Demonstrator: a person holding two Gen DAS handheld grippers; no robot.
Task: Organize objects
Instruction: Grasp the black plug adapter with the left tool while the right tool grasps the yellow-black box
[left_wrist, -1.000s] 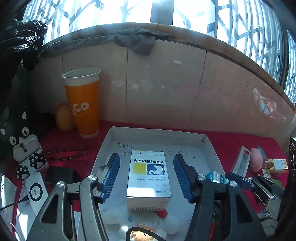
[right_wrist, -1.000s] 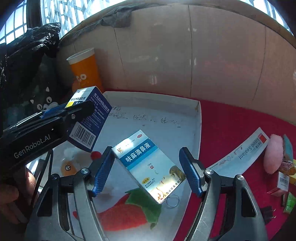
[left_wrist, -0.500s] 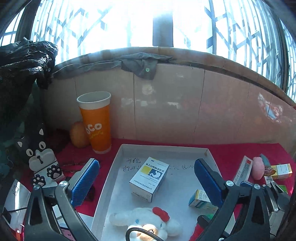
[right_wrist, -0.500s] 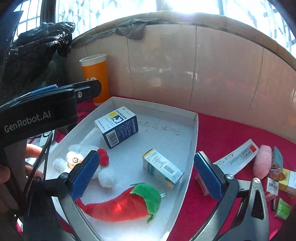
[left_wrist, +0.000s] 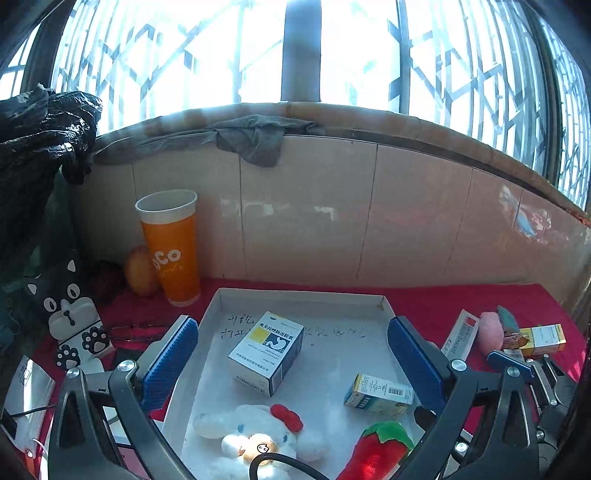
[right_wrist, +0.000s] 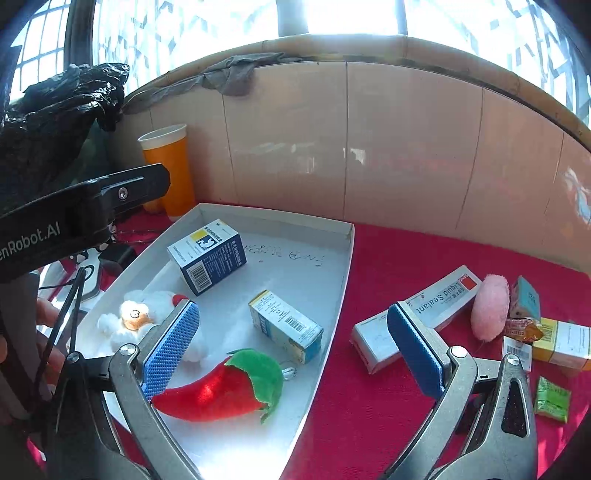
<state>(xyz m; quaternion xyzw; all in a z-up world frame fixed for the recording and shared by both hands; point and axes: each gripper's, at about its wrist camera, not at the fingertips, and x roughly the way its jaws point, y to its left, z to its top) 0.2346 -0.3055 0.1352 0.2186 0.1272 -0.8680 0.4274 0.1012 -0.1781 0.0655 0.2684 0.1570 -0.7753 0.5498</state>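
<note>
A white tray (left_wrist: 295, 297) (right_wrist: 340, 266) on a red cloth holds a blue-and-white medicine box (left_wrist: 266, 352) (right_wrist: 207, 255), a smaller box (left_wrist: 378, 393) (right_wrist: 284, 326), a white plush (left_wrist: 255, 435) (right_wrist: 136, 321) and a red chili plush (left_wrist: 373, 454) (right_wrist: 221, 387). My left gripper (left_wrist: 293, 363) is open and empty, above the tray's near end. My right gripper (right_wrist: 291, 350) is open and empty, above the tray's right edge.
An orange cup (left_wrist: 170, 247) (right_wrist: 170, 173) stands at the back left by the tiled wall. A long sealant box (right_wrist: 417, 314), a pink puff (right_wrist: 489, 306), small boxes (right_wrist: 561, 343) and a green packet (right_wrist: 552, 398) lie on the cloth to the right. A cat-pattern case (left_wrist: 74, 328) lies left.
Both grippers let go of their boxes, opened wide and pulled back and up. The two boxes now lie in the tray.
</note>
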